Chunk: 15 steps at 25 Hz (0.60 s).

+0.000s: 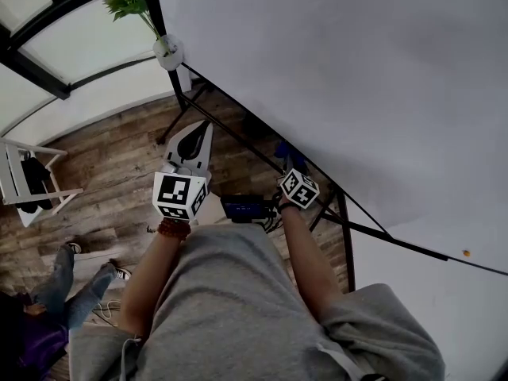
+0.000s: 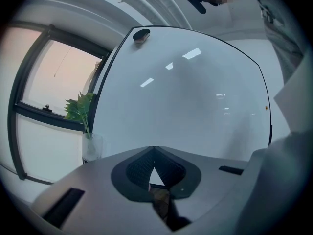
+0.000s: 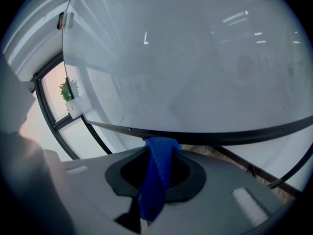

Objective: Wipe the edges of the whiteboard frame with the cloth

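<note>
Head view, plank floor (image 1: 111, 173), blank whiteboard (image 1: 341, 78), plant (image 1: 131, 5) by window (image 1: 79, 46)

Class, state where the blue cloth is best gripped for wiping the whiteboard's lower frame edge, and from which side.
Pinch the blue cloth at its bunched middle, as the right gripper does, leaving a short tuft beyond the jaw tips. Come from below the black frame edge, because limp fabric probably presses well only close to the grip.
</note>
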Each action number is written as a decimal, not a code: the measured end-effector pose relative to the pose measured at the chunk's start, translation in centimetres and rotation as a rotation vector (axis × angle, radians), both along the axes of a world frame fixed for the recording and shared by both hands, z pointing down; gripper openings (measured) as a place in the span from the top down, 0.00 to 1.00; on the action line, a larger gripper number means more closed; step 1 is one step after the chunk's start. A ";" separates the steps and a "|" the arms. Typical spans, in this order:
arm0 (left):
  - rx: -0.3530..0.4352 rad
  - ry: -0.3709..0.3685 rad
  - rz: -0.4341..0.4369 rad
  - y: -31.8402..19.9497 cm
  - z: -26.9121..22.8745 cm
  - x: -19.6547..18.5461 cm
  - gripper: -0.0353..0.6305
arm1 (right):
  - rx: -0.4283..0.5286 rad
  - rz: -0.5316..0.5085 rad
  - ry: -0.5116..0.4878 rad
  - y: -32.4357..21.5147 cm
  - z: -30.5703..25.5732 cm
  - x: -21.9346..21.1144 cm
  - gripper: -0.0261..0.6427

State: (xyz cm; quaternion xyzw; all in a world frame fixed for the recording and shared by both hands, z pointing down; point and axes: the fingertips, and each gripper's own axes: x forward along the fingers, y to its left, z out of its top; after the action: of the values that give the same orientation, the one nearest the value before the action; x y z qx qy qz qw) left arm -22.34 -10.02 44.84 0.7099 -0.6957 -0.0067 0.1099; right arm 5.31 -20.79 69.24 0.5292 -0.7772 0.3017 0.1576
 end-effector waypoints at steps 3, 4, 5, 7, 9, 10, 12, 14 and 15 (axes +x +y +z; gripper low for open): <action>0.000 0.004 -0.011 0.0 0.0 -0.9 0.93 | -0.002 -0.018 0.003 -0.1 0.0 -1.1 0.84; 0.000 0.005 -0.015 -0.1 0.1 -1.2 0.93 | -0.003 -0.025 0.004 -0.2 -0.1 -1.5 0.84; 0.000 0.006 -0.018 -0.1 0.1 -1.5 0.93 | -0.003 -0.032 0.004 -0.2 -0.1 -1.9 0.84; -0.001 0.009 -0.026 -0.1 0.1 -2.0 0.93 | -0.004 -0.044 0.004 -0.3 -0.2 -2.6 0.84; -0.002 0.010 -0.034 0.0 0.1 -2.4 0.93 | -0.003 -0.053 0.001 -0.4 -0.2 -3.2 0.84; -0.002 0.011 -0.039 0.0 0.1 -2.6 0.93 | -0.003 -0.058 -0.001 -0.4 -0.2 -3.6 0.84; -0.004 0.013 -0.048 0.0 0.3 -3.1 0.93 | -0.005 -0.067 -0.010 -0.5 -0.2 -4.4 0.84; -0.006 0.015 -0.056 -0.1 0.4 -3.7 0.93 | -0.007 -0.073 -0.020 -0.6 -0.2 -5.1 0.84; -0.008 0.016 -0.059 -0.1 0.4 -3.9 0.93 | -0.007 -0.075 -0.025 -0.7 -0.2 -5.5 0.84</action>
State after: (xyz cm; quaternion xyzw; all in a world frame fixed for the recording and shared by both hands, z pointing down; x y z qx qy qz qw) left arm -26.27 -10.11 45.26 0.6884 -0.7156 -0.0129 0.1178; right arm -0.21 -21.53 69.04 0.4953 -0.7973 0.3051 0.1610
